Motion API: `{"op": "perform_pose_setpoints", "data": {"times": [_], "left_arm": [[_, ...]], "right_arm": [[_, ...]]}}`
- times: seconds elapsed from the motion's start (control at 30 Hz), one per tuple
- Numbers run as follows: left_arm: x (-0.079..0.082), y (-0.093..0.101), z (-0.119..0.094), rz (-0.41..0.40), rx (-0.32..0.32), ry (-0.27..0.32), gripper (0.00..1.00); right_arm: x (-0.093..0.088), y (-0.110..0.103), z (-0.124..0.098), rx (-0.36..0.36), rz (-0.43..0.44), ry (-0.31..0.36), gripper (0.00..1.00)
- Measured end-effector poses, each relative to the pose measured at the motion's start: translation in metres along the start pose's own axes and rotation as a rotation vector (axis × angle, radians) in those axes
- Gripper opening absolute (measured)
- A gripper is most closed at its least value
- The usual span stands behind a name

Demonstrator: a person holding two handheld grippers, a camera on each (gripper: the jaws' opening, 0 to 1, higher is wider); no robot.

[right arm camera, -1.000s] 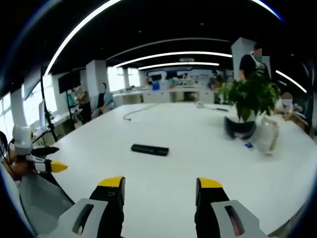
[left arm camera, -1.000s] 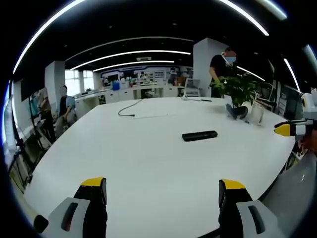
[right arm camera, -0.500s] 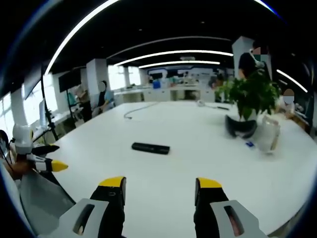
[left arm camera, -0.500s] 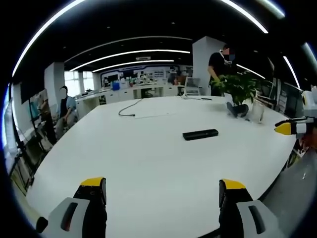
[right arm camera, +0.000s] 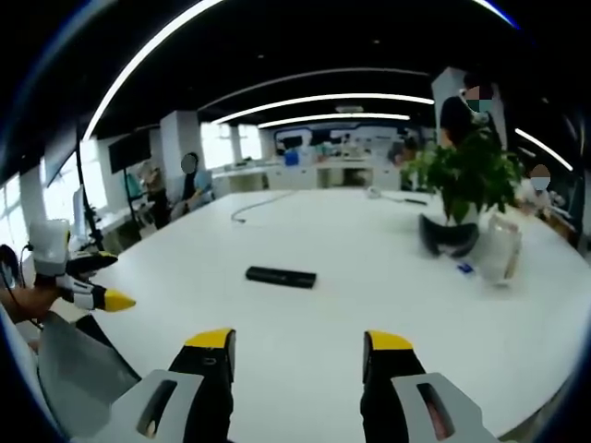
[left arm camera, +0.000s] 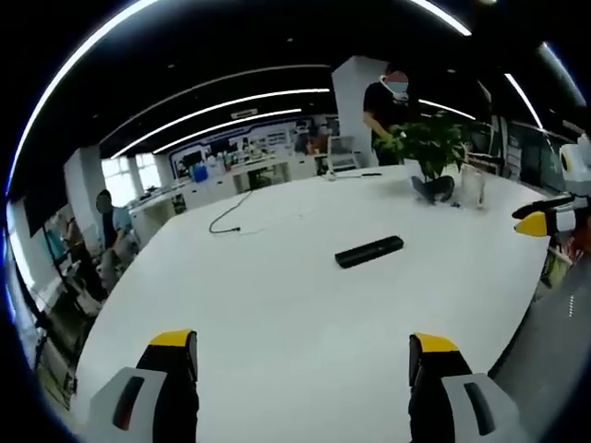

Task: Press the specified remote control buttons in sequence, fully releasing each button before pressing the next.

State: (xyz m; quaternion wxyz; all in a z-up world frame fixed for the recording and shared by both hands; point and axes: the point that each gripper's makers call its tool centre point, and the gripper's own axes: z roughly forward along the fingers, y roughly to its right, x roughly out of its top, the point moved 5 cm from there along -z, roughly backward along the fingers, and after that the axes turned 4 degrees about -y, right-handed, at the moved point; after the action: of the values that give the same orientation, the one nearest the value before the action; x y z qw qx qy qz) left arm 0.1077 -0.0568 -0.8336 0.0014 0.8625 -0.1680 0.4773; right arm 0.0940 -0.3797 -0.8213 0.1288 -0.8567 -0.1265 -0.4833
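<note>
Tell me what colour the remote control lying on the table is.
Black. The remote control shows best in the right gripper view, dark against the white table.

Open-plan office or laboratory workspace, indoors. Indicated by:

- Large white oval conference table (right arm camera: 388, 277) with a smooth bare top, occupying the foreground.
- Long curved white light strips (right arm camera: 323, 98) set into a dark ceiling.
- White square structural columns (left arm camera: 355, 97) rising from the floor.
- Long white workbenches (left arm camera: 240, 171) along the far wall, loaded with equipment too small to identify.
- Bright windows (right arm camera: 222, 146) behind the benches.
- Green leafy potted plant (right arm camera: 466, 180) in a dark pot on the table.
- Thin black cable (left arm camera: 226, 210) trailing across the tabletop.
- Persons standing (left arm camera: 383, 101) and seated (right arm camera: 189, 185) around the room.
</note>
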Motion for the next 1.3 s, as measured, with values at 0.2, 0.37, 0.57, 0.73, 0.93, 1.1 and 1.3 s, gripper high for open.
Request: {"op": "perform_pose_setpoints", "data": {"times": [0.2, 0.37, 0.57, 0.73, 0.93, 1.1, 1.3], "left_arm": [[0.018, -0.002, 0.020, 0.082, -0.006, 0.005, 0.97], [0.034, -0.008, 0.037, 0.067, -0.009, 0.011, 0.94], [0.055, -0.008, 0.056, 0.088, -0.030, 0.020, 0.90], [0.069, -0.004, 0.073, 0.125, -0.058, 0.018, 0.91], [0.085, -0.002, 0.091, 0.142, -0.090, 0.019, 0.91], [0.094, 0.002, 0.107, 0.196, -0.130, -0.005, 0.90], [0.096, 0.011, 0.130, 0.257, -0.206, -0.081, 0.84]], "right_arm": [[0.000, 0.002, -0.001, -0.010, 0.013, 0.004, 0.53], [-0.001, 0.002, 0.000, -0.010, 0.008, -0.001, 0.53], [-0.002, 0.003, 0.001, -0.014, 0.015, -0.005, 0.53], [-0.003, 0.002, 0.002, -0.013, 0.014, -0.013, 0.52], [-0.003, 0.003, 0.003, -0.018, 0.017, -0.021, 0.52], [-0.005, 0.003, 0.004, -0.019, 0.016, -0.029, 0.52], [-0.005, 0.004, 0.004, -0.026, 0.012, -0.033, 0.52]]}}
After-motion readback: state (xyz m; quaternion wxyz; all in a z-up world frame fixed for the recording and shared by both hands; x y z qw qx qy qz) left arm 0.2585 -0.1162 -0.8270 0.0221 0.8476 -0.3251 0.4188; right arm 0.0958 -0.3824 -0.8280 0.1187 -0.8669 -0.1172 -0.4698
